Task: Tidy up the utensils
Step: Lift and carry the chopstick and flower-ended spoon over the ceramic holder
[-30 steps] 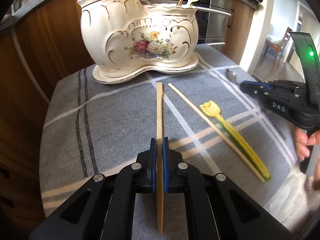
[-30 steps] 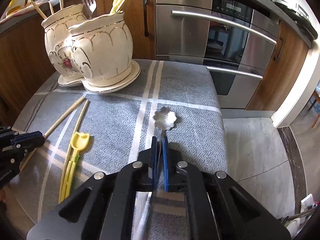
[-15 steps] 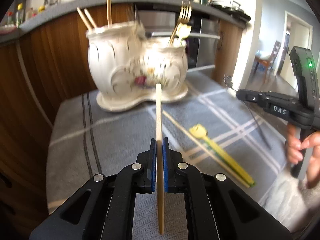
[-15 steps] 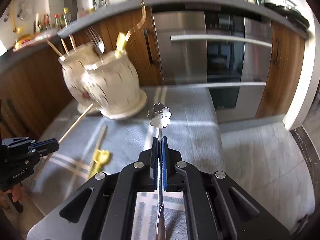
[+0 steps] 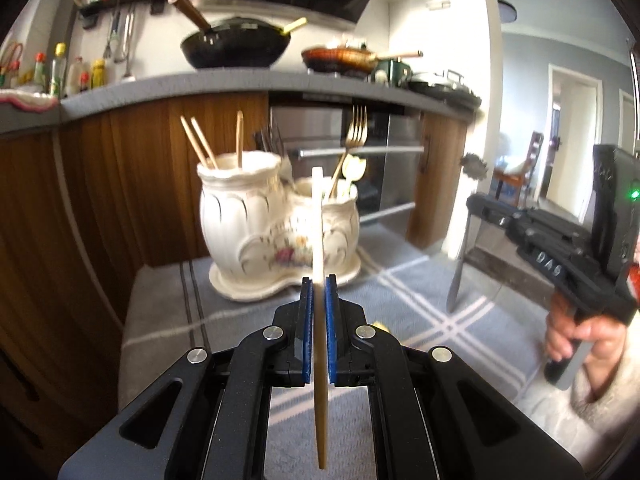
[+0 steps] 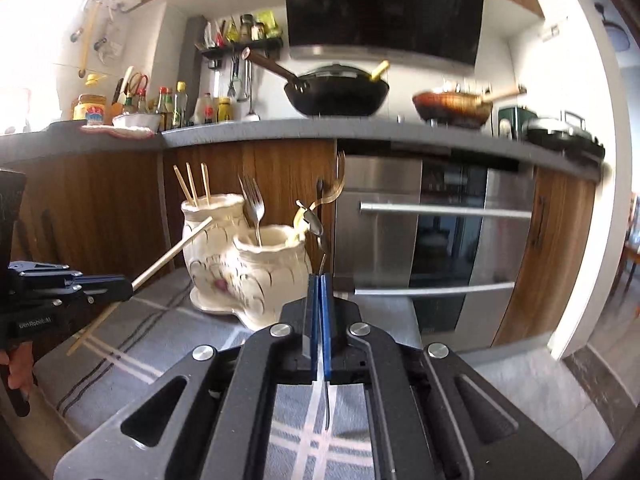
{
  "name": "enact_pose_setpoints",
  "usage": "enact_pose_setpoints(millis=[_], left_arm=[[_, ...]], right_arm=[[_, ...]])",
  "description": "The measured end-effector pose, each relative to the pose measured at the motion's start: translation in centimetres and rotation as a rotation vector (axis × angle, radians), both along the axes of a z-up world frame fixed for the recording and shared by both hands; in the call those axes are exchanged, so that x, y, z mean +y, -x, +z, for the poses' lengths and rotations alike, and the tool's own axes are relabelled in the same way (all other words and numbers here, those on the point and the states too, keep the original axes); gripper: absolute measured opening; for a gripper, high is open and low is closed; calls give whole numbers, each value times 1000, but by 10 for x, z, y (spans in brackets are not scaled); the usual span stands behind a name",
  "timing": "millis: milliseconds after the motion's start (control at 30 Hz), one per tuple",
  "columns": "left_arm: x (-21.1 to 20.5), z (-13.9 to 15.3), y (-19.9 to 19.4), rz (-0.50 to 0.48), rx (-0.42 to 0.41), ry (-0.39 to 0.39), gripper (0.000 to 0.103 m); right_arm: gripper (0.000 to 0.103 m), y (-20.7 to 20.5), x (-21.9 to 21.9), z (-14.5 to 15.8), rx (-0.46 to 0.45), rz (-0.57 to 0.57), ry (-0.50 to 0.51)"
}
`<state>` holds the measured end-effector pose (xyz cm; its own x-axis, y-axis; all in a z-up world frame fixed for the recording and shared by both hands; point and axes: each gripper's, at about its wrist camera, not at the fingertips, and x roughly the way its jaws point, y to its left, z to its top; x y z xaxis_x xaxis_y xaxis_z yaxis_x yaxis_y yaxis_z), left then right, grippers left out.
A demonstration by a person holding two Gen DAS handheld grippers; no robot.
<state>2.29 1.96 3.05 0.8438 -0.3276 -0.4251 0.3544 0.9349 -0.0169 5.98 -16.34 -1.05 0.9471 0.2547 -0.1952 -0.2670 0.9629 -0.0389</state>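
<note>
My left gripper (image 5: 319,282) is shut on a wooden chopstick (image 5: 318,220) and holds it in the air, pointing at the white floral ceramic utensil holder (image 5: 256,240). My right gripper (image 6: 319,278) is shut on a metal flower-shaped spoon (image 6: 314,224), raised close to the holder (image 6: 248,268). The holder's taller pot has chopsticks (image 5: 200,142) in it and the lower pot has forks (image 5: 354,132). The left gripper with its chopstick (image 6: 172,256) shows at the left of the right wrist view. The right gripper (image 5: 476,204) shows at the right of the left wrist view.
The holder stands on a grey plaid cloth (image 5: 168,308) over a small table. Behind are wood cabinets (image 6: 100,200), a steel oven (image 6: 440,232) and a counter with a wok (image 6: 336,92). A loose chopstick (image 6: 86,338) lies on the cloth.
Both grippers have lifted their utensils off the cloth and tilted up, so the views now look level at the holder and kitchen. The spoon has moved closer to the holder.
</note>
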Motion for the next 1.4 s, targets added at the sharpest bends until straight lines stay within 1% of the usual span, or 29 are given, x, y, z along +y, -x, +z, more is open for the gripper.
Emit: enact_pose_setpoints(millis=[167,300,467,567,667,767,833,900,967,1067,1267,1400], left_arm=[[0,-3,-2,-10,10,-3,7],[-1,-6,-3,-20,10,3,7],[2,1,1,-23,-26,24,7],[7,10,5,-14,-63,50,7],[15,25,10,-1,-117,92,7],[27,42,10,21,-192,132,7],[35,52,6,35,-229,157,7],[45,60,-4,48,-256,200,7],[56,68,-18,48,-279,262,7],[62,76,-39,38,-308,318,7],[62,80,-85,26,-321,364,7],[62,79,-117,36,-314,407,7]], right_arm=[[1,-10,1,-6,56,21,-21],[1,-6,-2,-5,40,22,-39],[1,2,-5,2,7,34,-56],[1,6,-3,12,-18,43,-58],[1,7,2,25,-53,58,-63],[1,3,7,42,-92,74,-67],[1,-3,10,54,-117,86,-92],[1,-11,13,65,-127,104,-122],[1,-18,15,73,-141,111,-145],[1,-31,18,85,-156,129,-190],[1,-58,21,102,-181,157,-246],[1,-78,22,103,-172,168,-278]])
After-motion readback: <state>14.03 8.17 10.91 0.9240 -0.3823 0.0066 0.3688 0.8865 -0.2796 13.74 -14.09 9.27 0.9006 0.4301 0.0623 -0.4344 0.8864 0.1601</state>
